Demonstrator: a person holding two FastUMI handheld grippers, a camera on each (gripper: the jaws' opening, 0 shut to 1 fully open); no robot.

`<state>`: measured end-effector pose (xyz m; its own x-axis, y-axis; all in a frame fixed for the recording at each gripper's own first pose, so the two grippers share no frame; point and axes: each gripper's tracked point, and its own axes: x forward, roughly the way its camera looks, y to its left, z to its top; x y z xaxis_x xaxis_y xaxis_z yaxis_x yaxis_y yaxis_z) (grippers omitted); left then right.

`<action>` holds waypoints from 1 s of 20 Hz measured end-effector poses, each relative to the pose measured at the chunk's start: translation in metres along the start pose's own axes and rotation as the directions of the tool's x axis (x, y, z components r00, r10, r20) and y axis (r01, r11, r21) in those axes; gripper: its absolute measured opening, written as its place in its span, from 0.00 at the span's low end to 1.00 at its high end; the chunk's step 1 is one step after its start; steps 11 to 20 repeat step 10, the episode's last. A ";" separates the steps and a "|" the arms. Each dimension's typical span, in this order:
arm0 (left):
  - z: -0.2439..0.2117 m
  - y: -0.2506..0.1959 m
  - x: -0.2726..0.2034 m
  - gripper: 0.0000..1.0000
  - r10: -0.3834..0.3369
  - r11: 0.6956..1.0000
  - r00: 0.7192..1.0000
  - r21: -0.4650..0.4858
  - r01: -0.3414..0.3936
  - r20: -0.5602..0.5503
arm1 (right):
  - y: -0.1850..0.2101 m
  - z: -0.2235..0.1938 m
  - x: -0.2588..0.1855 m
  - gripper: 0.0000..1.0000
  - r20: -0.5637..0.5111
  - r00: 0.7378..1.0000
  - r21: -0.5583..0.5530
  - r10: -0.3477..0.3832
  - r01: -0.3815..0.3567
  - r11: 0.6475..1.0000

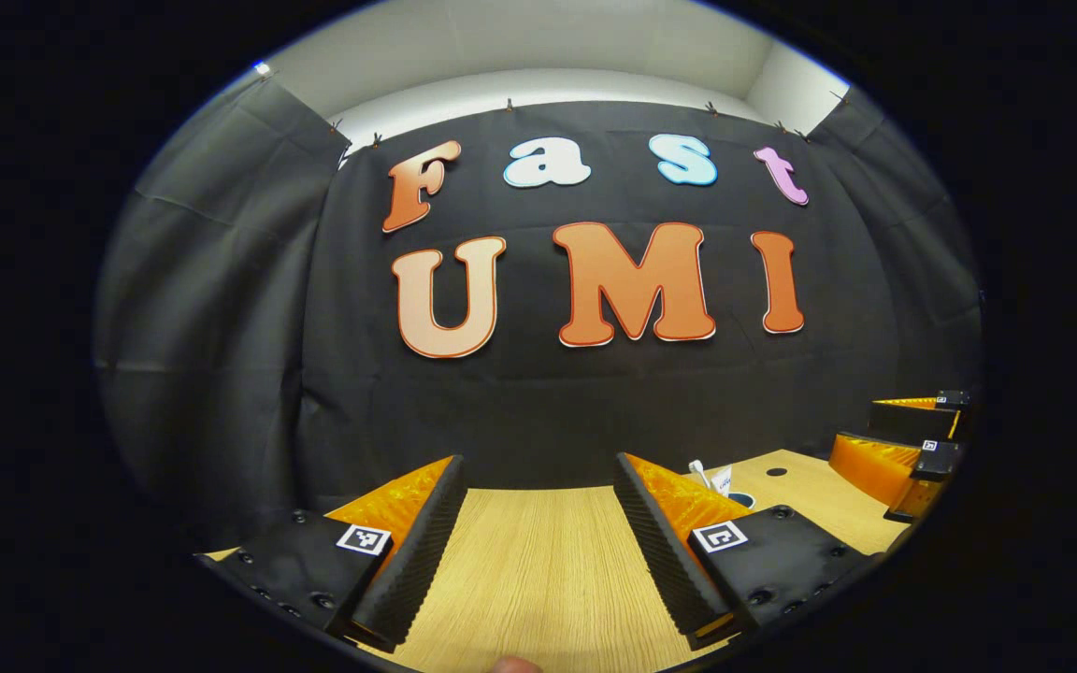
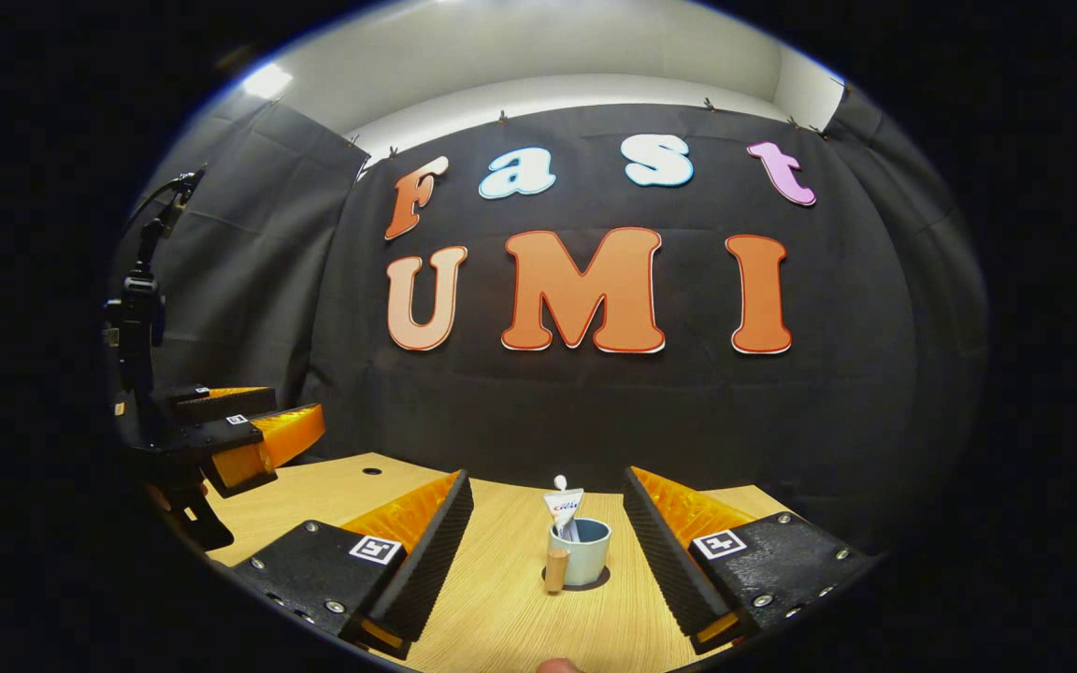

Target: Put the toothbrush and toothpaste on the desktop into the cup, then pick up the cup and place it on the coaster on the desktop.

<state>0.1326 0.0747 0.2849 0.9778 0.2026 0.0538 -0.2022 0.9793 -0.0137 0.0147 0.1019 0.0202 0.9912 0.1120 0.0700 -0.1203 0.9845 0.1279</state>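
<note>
Right gripper (image 2: 548, 547) first: its jaws stand wide apart with nothing between them but bare wooden surface (image 2: 501, 617), and dead ahead, centred in the gap and a little way out, sits the cup (image 2: 585, 551). The cup stands upright on what looks like a dark coaster (image 2: 595, 583), though only a thin edge of it shows under the base. Poking up out of the cup is the toothpaste (image 2: 565, 509), upright, and a white tip above it that I take for the toothbrush (image 2: 559, 482). A wooden handle piece sits against the cup's near-left side. Over to the left gripper (image 1: 538, 537): jaws apart too, empty, plain surface between them, and the cup (image 1: 735, 497) lies off beyond its right jaw, half hidden behind it. So the right gripper is the nearer one and squarely lined up; the left would have to swing across. From here both items look loaded and the cup seems to be on its mat, so I judge the job all but finished, with both grippers clear of it.
</note>
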 end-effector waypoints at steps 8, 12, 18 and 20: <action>0.003 -0.002 0.002 1.00 -0.011 1.000 1.000 0.007 0.011 0.017 | 0.001 0.003 -0.003 0.97 0.011 1.000 -0.006 0.007 -0.007 1.000; 0.002 -0.002 0.003 1.00 -0.015 1.000 1.000 0.006 0.015 0.018 | 0.002 0.003 -0.004 0.98 0.011 1.000 -0.007 0.008 -0.008 1.000; 0.002 -0.002 0.003 1.00 -0.015 1.000 1.000 0.006 0.015 0.018 | 0.002 0.003 -0.004 0.98 0.011 1.000 -0.007 0.008 -0.008 1.000; 0.002 -0.002 0.003 1.00 -0.015 1.000 1.000 0.006 0.015 0.018 | 0.002 0.003 -0.004 0.98 0.011 1.000 -0.007 0.008 -0.008 1.000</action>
